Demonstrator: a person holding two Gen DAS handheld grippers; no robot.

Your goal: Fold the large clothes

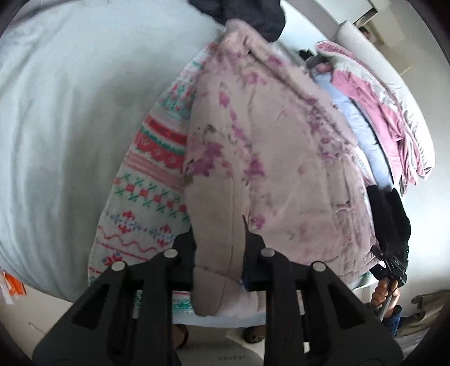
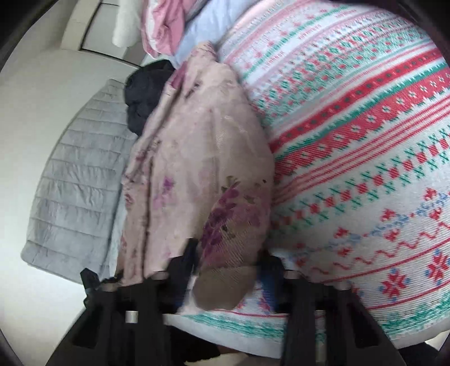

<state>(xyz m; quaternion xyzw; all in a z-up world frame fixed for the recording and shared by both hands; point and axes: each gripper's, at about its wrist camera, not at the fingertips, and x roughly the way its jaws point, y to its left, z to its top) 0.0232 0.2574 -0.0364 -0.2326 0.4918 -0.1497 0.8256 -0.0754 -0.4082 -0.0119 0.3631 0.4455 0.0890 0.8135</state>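
- Left tool (image 1: 219, 242) clamped on pink floral garment (image 1: 281, 157) edge.
- Right tool (image 2: 227, 267) clamped on same garment, over patterned blanket (image 2: 351, 140) w/ red-green bands.

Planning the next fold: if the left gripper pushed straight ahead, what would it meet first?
The pink floral garment already pinched in the left gripper; it would bunch that fabric. Beyond, probably the dark clothing, though depth is unclear.

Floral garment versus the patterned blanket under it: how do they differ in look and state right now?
The floral garment is dusty pink with scattered purple flowers; the patterned blanket is white with red and green knit-style bands. The garment is bunched and gripped by the left gripper and right gripper; the blanket lies spread beneath. Both are soft fabric.
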